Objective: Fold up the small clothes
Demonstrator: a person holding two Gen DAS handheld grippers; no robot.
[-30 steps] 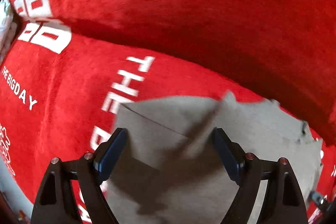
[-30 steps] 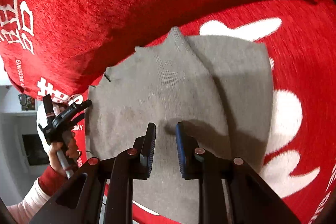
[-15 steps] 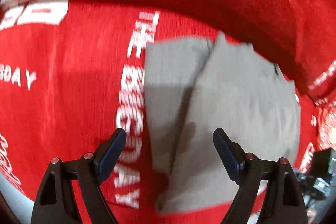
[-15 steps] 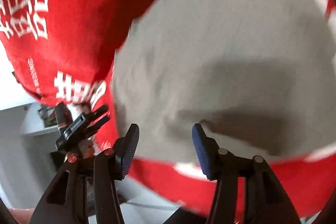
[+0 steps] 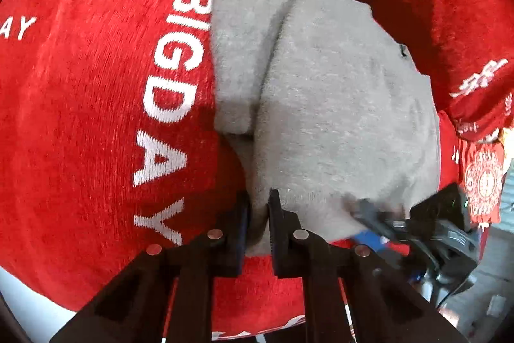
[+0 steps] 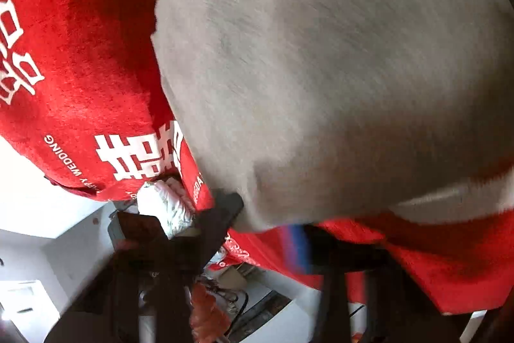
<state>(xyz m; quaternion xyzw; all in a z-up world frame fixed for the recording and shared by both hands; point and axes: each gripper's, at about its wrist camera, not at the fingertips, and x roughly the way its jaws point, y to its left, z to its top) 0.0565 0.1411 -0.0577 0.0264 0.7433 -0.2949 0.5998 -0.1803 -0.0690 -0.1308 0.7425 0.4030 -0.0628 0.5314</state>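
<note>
White "THE BIG DAY" runs across the red cover [image 5: 96, 118]; its hanging edge [image 6: 64, 163] reads "WEDDING"

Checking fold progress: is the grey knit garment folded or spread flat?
Partly folded: grey knit garment has one layer overlapping another on the red cloth.

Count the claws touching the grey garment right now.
2. The left claw pinches the grey garment at its near edge; the right claw meets that edge further right, its grip too blurred to judge.

Bright daylight, right view motion-blurred
</note>
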